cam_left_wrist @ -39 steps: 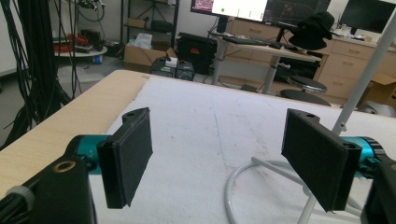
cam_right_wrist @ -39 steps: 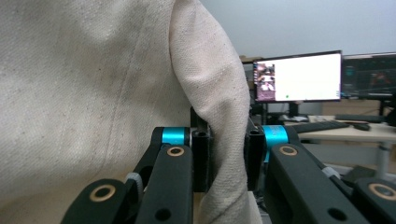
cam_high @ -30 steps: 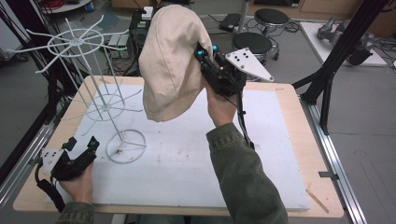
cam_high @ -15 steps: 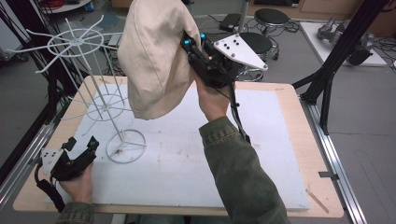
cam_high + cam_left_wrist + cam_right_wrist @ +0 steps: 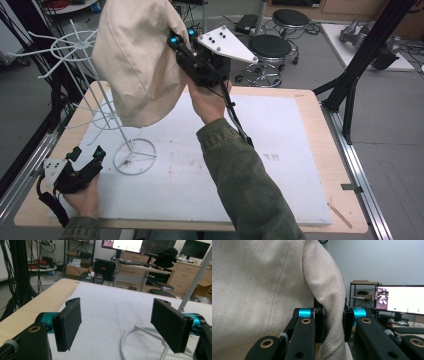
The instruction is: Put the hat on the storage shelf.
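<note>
The right gripper (image 5: 176, 44), clamped on the cream hat (image 5: 137, 60), has carried it further toward the upper left, nearer the white wire rack (image 5: 75, 47). The left gripper (image 5: 86, 156) rests unmoved at lower left, jaws wide apart and empty.

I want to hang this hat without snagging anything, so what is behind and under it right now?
Under the cream hat lie the white mat and the wire stand, with its ring base. The hat hides part of the stand's upper arms. The right gripper pinches its edge.
</note>
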The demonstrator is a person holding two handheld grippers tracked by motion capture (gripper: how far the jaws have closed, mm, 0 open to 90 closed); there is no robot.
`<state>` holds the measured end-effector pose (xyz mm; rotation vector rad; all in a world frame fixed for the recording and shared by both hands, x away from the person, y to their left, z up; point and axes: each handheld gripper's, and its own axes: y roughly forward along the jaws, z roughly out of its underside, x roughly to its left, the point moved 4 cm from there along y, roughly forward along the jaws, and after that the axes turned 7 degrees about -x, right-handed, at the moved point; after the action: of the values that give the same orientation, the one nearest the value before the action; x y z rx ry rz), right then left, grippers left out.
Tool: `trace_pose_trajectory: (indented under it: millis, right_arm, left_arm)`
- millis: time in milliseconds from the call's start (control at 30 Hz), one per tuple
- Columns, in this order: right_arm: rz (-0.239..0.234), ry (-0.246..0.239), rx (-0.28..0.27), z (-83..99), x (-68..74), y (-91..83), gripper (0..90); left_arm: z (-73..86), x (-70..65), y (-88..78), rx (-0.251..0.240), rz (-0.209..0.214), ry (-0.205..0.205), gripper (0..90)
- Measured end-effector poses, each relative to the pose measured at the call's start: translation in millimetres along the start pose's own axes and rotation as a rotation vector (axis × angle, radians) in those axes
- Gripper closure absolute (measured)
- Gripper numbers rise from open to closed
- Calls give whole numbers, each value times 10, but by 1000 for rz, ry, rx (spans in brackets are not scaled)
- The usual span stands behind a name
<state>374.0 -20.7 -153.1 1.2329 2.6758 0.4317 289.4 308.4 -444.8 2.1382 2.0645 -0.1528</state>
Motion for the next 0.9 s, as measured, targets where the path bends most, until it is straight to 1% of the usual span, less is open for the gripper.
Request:
trace_pose_trajectory:
  millis: [33, 133, 200, 233, 333, 367, 400, 500, 667, 733, 900]
  right_arm:
    - [0, 0, 0, 0, 0, 0, 791]
    - [-14, -2, 8, 26, 62, 72, 790]
    - [-22, -15, 4, 34, 92, 121, 790]
    - [-26, -6, 10, 38, 109, 137, 790]
    - [-35, -3, 14, 47, 148, 222, 790]
    - [-39, 4, 20, 53, 160, 247, 790]
    - [-43, -6, 23, 59, 162, 267, 789]
    - [-53, -11, 62, 128, 192, 330, 788]
    - [-85, -34, 114, 274, 246, 362, 783]
    - [-92, -32, 130, 329, 260, 362, 781]
    - [-101, -39, 143, 443, 253, 335, 765]
  left_arm:
    - [-1, 1, 0, 0, 1, 2, 246]
    - [0, 3, 2, 0, 0, -2, 246]
    - [-2, 8, 0, -4, -3, -4, 246]
    - [-2, 13, -4, -2, -4, -5, 246]
    - [-4, 27, -10, -1, -8, -8, 246]
    - [-3, 29, -10, -2, -10, -9, 246]
    - [-4, 32, -10, -2, -10, -10, 246]
    - [-2, 37, -8, -1, -10, -11, 246]
    - [-3, 40, -4, -4, -10, -8, 246]
    - [-3, 40, -4, -5, -10, -8, 246]
    - [-1, 34, 0, -5, -9, -8, 247]
